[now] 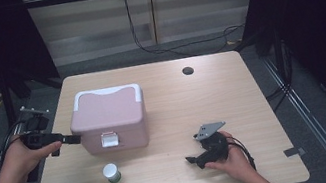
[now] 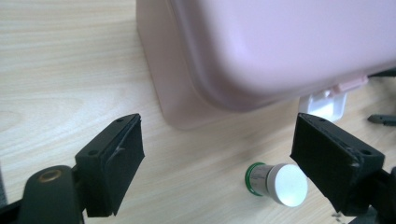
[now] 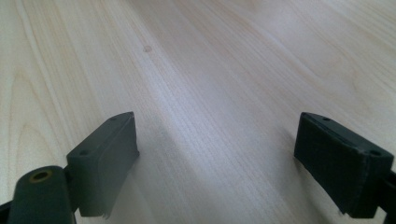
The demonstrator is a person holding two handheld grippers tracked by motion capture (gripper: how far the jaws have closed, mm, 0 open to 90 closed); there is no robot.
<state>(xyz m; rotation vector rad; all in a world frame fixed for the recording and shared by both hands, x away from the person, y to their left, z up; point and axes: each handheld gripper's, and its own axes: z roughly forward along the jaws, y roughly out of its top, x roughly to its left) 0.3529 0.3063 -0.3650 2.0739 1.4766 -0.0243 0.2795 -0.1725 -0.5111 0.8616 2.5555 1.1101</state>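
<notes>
A pink lidded box (image 1: 110,118) with a white handle and a white front latch (image 1: 109,139) stands left of the table's middle. In front of it is a small green jar with a silver cap (image 1: 112,173). My left gripper (image 1: 65,145) is open at the box's left front corner, close to its side. In the left gripper view the box (image 2: 280,46) looms just ahead of the gripper (image 2: 217,172), with the latch (image 2: 324,105) and the jar (image 2: 275,182) beyond the wide-apart jaws. My right gripper (image 1: 193,148) rests low at the front right, open over bare wood (image 3: 217,163).
The light wooden table (image 1: 213,98) has a round cable hole (image 1: 188,71) near its back edge. Black cables (image 1: 183,44) lie on the floor behind. Dark frame posts stand at both sides of the table.
</notes>
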